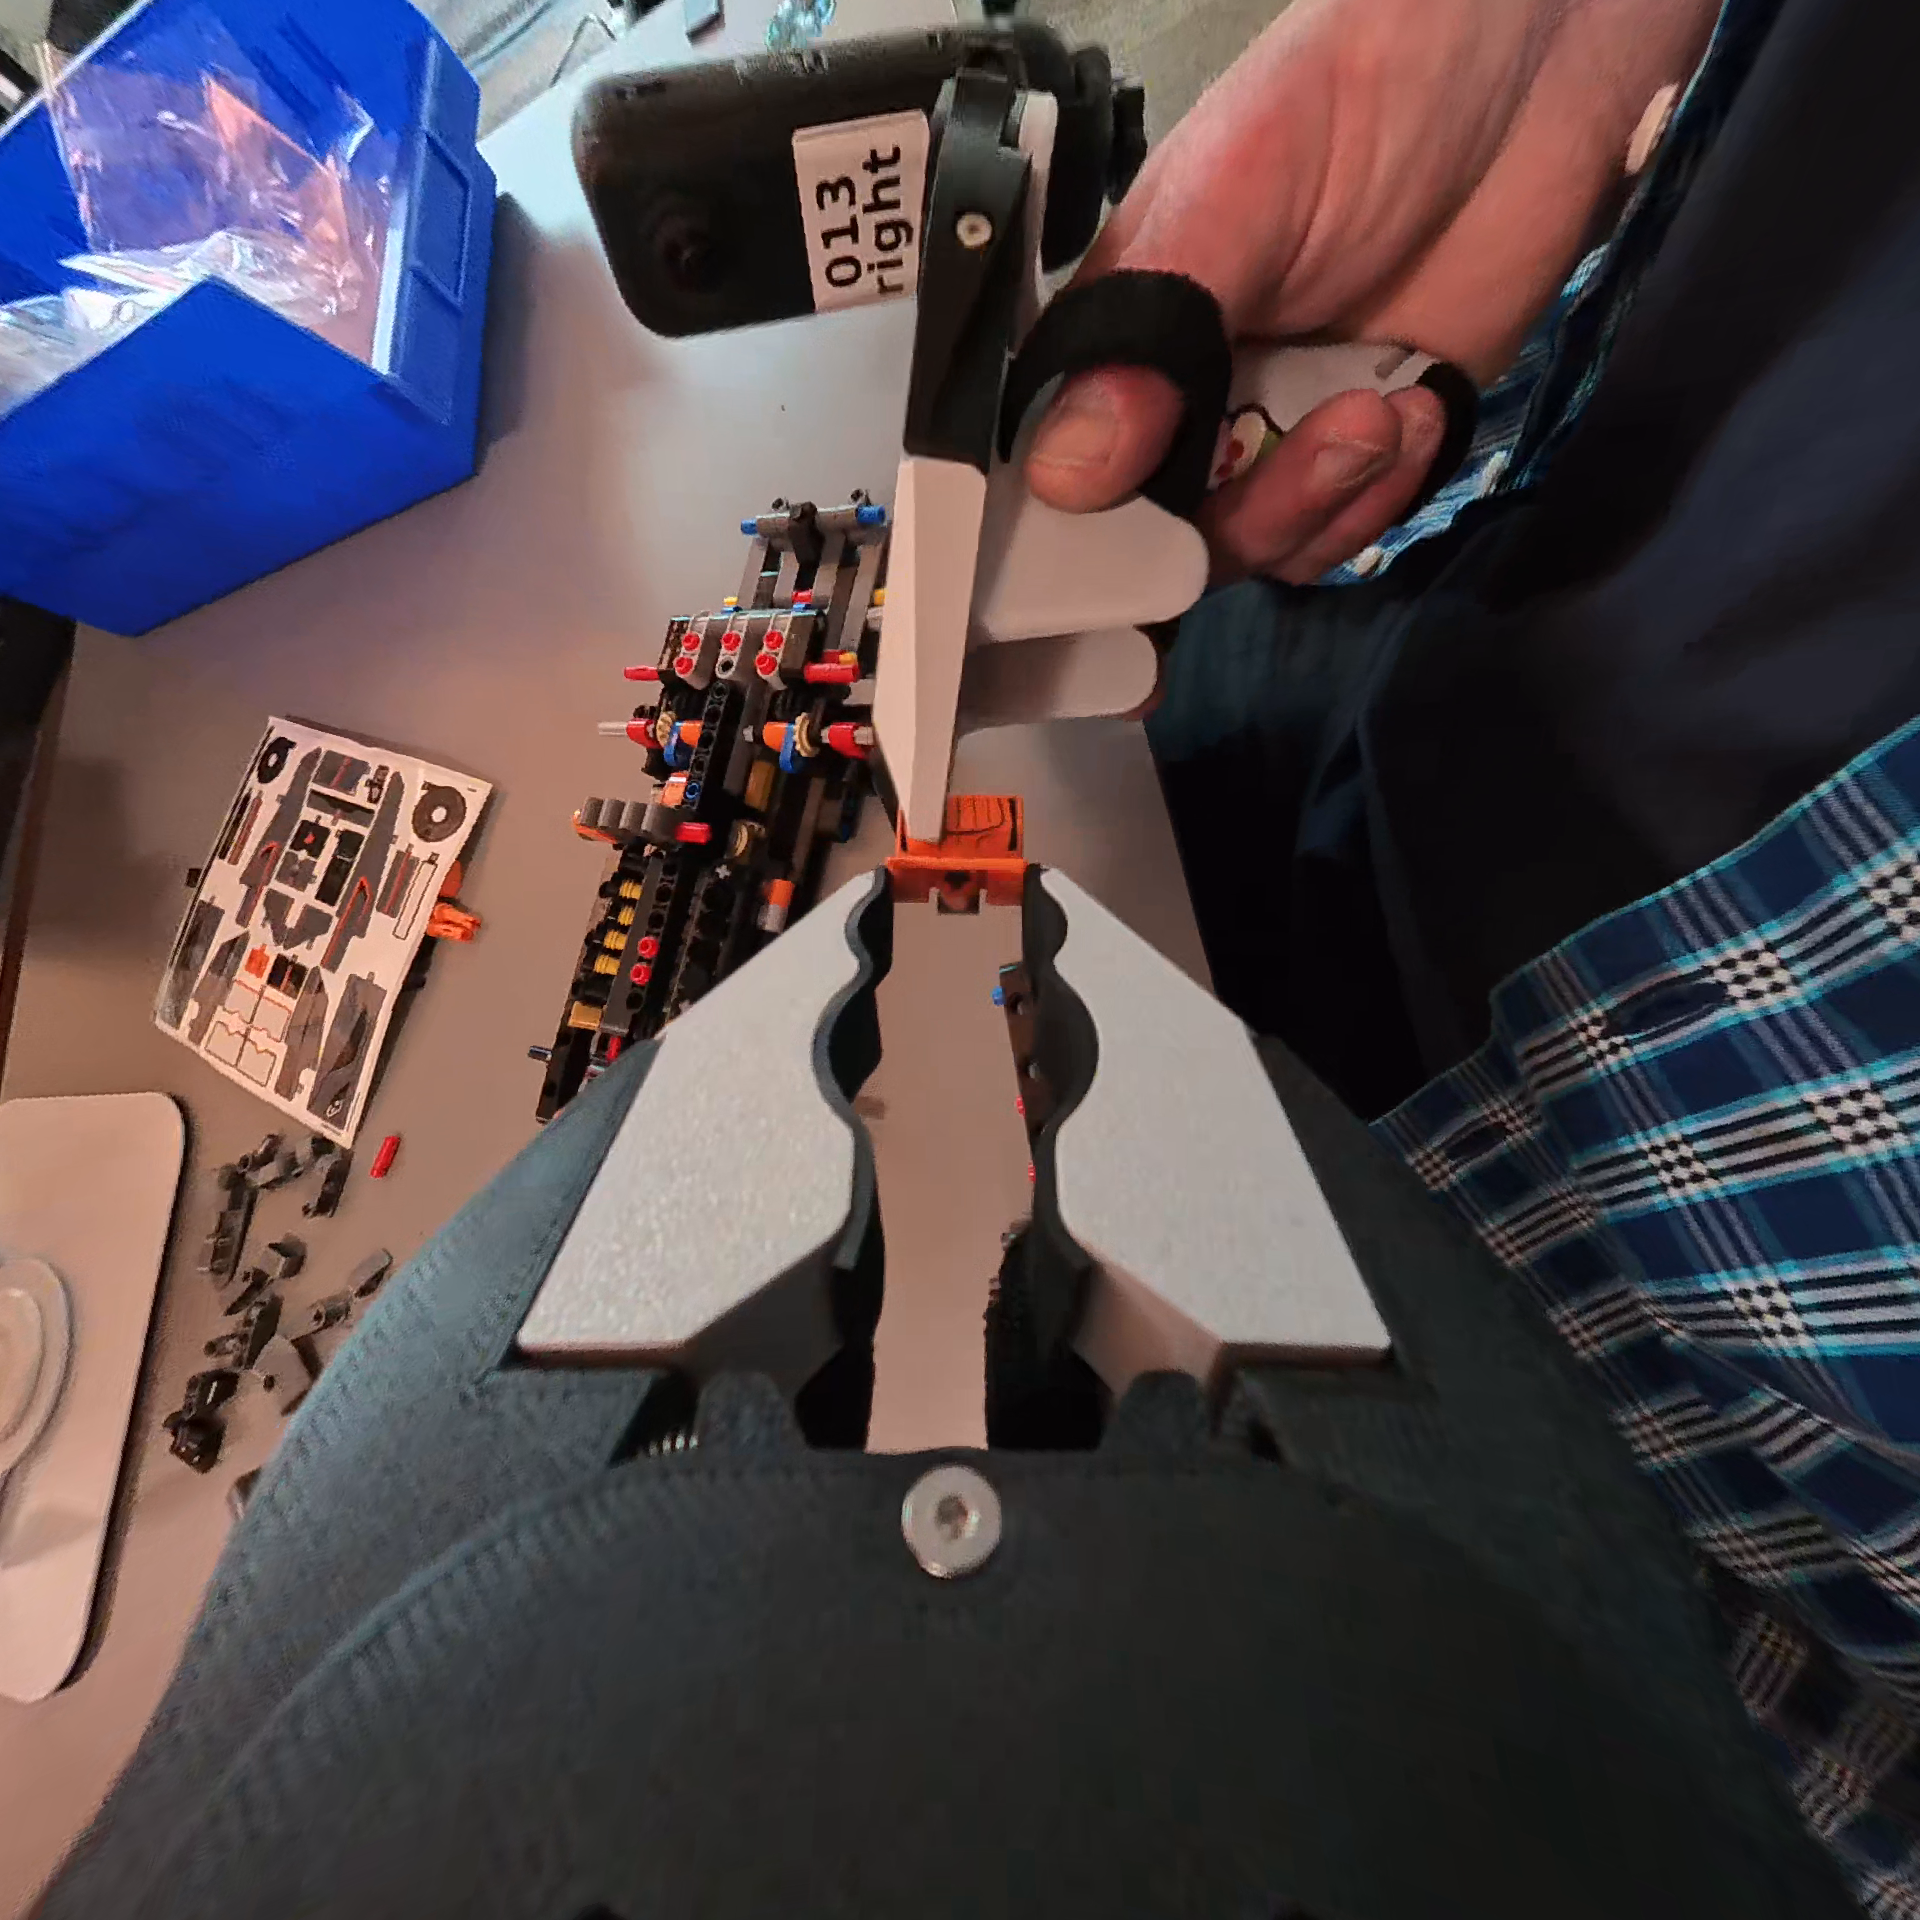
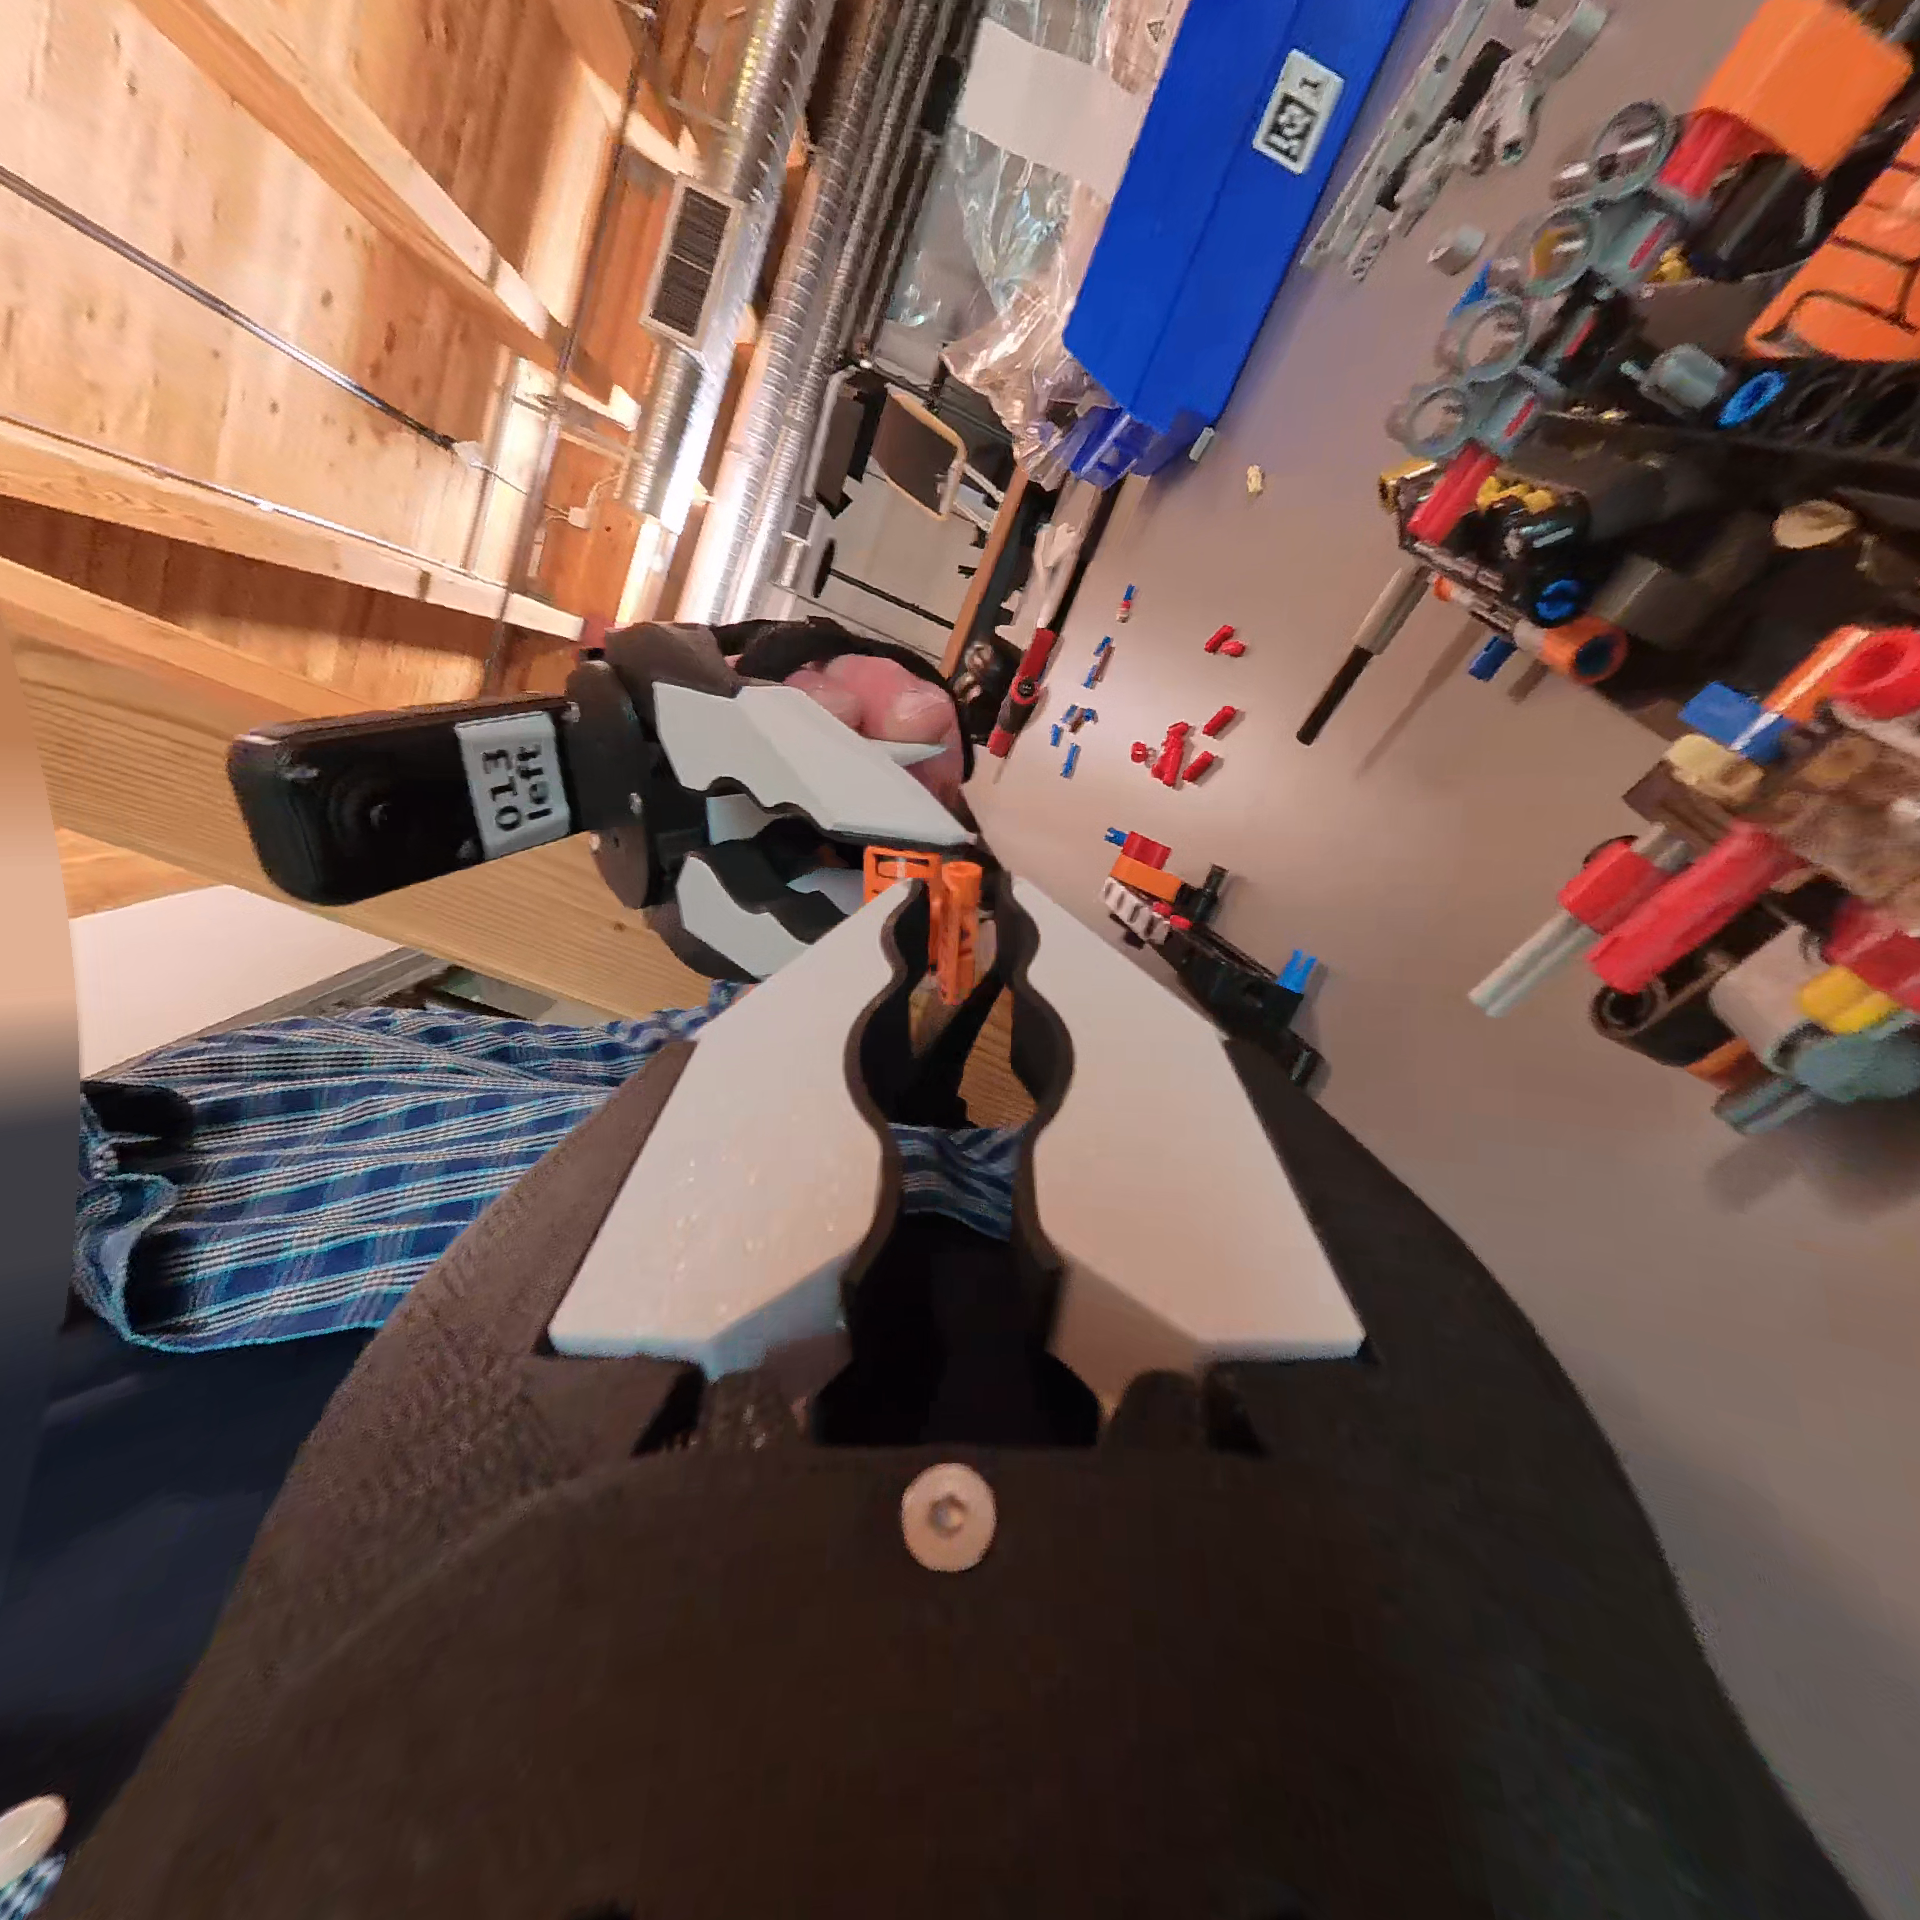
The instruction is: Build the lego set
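In the left wrist view, the left gripper (image 1: pixel 956 883) is pinching an orange lego piece (image 1: pixel 961 857) at its fingertips, above the grey table (image 1: pixel 582 499), while the right gripper (image 1: pixel 925 821) is pressing onto it from above. Beyond, the lego chassis (image 1: pixel 717 810) is lying beside a sticker sheet (image 1: pixel 322 925).

In the right wrist view, the right gripper (image 2: pixel 951 899) is clamping the orange lego piece (image 2: pixel 951 925), meeting the left gripper (image 2: pixel 914 842).

Black gripper bodies (image 1: pixel 935 1662) — pale grey fingers (image 1: pixel 727 1143), one silver screw (image 1: pixel 951 1522); blue plaid sleeve (image 1: pixel 1714 1143), seemingly cotton.
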`<state>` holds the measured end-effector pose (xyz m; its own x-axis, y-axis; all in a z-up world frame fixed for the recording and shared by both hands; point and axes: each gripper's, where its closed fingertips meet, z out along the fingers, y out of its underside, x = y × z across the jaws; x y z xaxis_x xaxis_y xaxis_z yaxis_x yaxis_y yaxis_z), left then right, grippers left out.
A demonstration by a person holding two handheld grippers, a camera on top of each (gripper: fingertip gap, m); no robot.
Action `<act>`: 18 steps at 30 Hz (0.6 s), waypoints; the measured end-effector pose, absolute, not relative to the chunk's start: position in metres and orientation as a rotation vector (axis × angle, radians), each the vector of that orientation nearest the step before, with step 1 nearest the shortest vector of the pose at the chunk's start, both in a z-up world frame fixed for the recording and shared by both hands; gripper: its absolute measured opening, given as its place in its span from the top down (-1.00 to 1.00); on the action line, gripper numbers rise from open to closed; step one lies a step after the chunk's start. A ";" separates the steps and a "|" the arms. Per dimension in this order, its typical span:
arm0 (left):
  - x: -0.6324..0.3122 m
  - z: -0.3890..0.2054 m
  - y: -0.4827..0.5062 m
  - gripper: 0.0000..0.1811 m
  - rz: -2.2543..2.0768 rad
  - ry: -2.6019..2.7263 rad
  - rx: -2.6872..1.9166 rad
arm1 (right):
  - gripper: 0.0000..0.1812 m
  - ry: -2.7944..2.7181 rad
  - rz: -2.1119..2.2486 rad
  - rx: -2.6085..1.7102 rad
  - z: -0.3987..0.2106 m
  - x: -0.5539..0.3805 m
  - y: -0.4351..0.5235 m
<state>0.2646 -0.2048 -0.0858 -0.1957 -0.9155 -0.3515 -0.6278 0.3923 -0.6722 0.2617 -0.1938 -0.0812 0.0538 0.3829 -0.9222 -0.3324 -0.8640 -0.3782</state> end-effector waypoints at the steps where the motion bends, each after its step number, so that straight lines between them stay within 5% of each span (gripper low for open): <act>1: 0.265 -0.084 -0.205 0.73 -0.516 1.910 -1.319 | 0.90 -0.048 1.884 -1.823 -0.079 0.261 -0.195; 18: 0.262 -0.094 -0.192 0.63 -0.553 1.824 -1.457 | 0.95 0.022 1.824 -1.812 -0.084 0.276 -0.185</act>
<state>0.2618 -0.1916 -0.0937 -0.0966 -0.9578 -0.2707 -0.6459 0.2673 -0.7151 0.2757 -0.1851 -0.0837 0.0733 0.3722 -0.9253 -0.3941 -0.8414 -0.3697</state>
